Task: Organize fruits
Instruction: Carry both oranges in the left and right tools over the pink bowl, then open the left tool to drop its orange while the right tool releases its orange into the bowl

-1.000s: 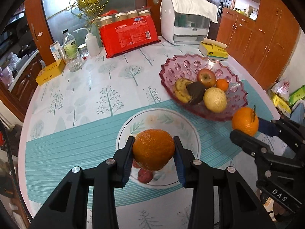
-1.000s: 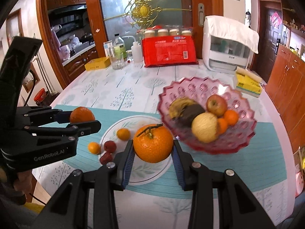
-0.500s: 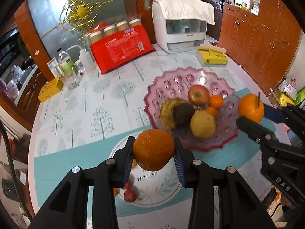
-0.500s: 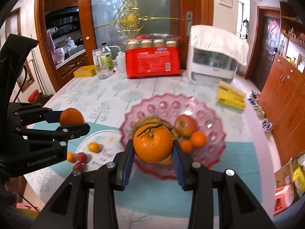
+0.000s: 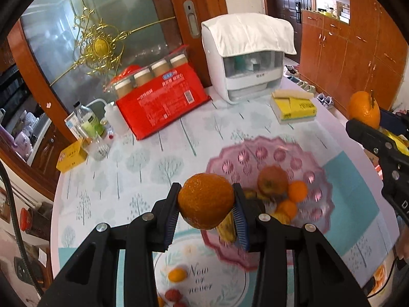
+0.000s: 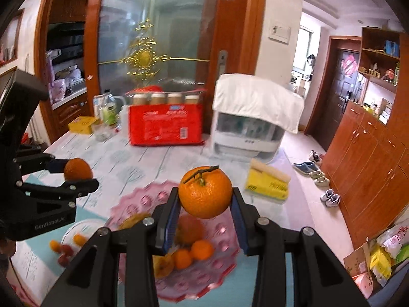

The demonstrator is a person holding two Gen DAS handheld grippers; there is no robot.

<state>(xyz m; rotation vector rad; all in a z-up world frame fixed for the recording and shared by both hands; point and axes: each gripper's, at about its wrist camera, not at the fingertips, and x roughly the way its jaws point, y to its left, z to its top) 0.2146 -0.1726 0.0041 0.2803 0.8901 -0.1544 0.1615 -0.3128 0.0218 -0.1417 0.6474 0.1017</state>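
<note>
Clamped between the blue ribbed pads of the left gripper [image 5: 206, 206]: a round, pebbly-skinned orange [image 5: 205, 200], no stem showing, aloft above the near-left rim of the scalloped pink glass bowl [image 5: 317, 168]. Gripped in the right gripper [image 6: 205, 202]: a glossy stemmed orange [image 6: 205, 192], stem up, tilted left, over the bowl's far edge.
</note>
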